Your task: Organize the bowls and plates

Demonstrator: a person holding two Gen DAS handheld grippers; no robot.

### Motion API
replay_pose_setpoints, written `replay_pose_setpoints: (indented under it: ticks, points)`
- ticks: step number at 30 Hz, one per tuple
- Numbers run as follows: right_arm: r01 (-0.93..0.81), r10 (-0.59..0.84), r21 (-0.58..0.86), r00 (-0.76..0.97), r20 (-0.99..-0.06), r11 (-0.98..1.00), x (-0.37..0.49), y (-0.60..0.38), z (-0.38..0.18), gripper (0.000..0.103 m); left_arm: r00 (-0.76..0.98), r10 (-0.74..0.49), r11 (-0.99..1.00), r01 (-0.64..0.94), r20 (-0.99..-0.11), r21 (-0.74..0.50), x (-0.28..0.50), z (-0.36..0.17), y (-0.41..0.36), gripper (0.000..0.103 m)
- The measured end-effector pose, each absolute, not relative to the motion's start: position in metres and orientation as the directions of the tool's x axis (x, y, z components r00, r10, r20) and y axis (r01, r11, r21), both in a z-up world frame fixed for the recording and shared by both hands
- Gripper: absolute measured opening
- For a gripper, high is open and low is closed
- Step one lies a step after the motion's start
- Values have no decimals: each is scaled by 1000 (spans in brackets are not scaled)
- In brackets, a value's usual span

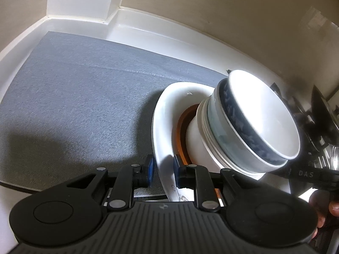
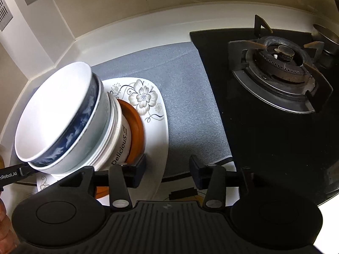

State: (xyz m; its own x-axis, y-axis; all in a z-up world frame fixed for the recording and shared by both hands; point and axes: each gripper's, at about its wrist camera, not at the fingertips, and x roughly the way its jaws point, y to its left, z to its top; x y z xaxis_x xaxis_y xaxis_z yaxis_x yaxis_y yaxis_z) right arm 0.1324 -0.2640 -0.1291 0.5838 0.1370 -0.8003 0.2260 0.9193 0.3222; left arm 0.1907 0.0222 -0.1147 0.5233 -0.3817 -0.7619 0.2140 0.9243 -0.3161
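A square white plate (image 2: 157, 131) with grey flowers lies on a grey mat (image 1: 80, 97) spread over the white bench (image 2: 135, 31). On the plate sits an orange saucer (image 2: 135, 127), and on the saucer a stack of bowls (image 2: 70, 122): a white one lettered "Delicious" at the bottom, pale ones above it, and a blue-banded bowl (image 1: 260, 124) on top with a plain white inside.

The left claw (image 1: 163, 169) straddles the near edge of the plate, one blue-padded finger outside the rim over the mat, the other over the plate's face beside the saucer. The fingers are narrowly parted with the rim between them; whether the pads actually press on the plate cannot be told.

The right claw (image 2: 167, 171) is spread wide. Its left finger is close against the saucer's edge and the base of the stack, over the plate; its right finger stands over the mat's near edge, apart from the plate. It holds nothing.

To the right of the mat is a black glass hob (image 2: 275, 127) with a gas burner (image 2: 281, 63) under a metal pan support. A steel pot (image 2: 326, 36) shows partly at the far right edge.
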Motion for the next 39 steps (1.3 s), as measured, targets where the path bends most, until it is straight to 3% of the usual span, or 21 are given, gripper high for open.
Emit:
replay_pose_setpoints:
  ticks: [4, 6, 10, 15, 23, 25, 29, 39]
  points:
    - [214, 134, 307, 575, -807, 927, 129, -263, -128, 62, 542, -357, 934, 210, -761, -288, 183, -106, 23, 27]
    - [213, 128, 299, 576, -808, 930, 127, -264, -127, 71, 560, -337, 942, 208, -757, -265, 176, -100, 24, 45]
    - [211, 112, 279, 575, -810, 937, 120, -262, -122, 82, 581, -304, 953, 190, -755, -238, 164, -91, 26, 57]
    - [207, 66, 227, 586, -808, 952, 110, -255, -109, 89, 613, -282, 959, 204, -739, -196, 146, -72, 18, 81]
    - [177, 7, 145, 612, -791, 973, 97, -235, -83, 97, 674, -248, 966, 228, -696, -123, 118, -47, -3, 87]
    - [146, 18, 138, 624, -781, 980, 97, -229, -78, 102, 688, -214, 974, 207, -693, -96, 113, -42, -6, 92]
    - [121, 29, 139, 644, -765, 983, 94, -227, -68, 102, 693, -173, 983, 169, -700, -76, 104, -34, -12, 103]
    - [60, 74, 146, 640, -765, 987, 77, -238, -49, 102, 643, -97, 994, 101, -759, -41, 78, -32, -38, 103]
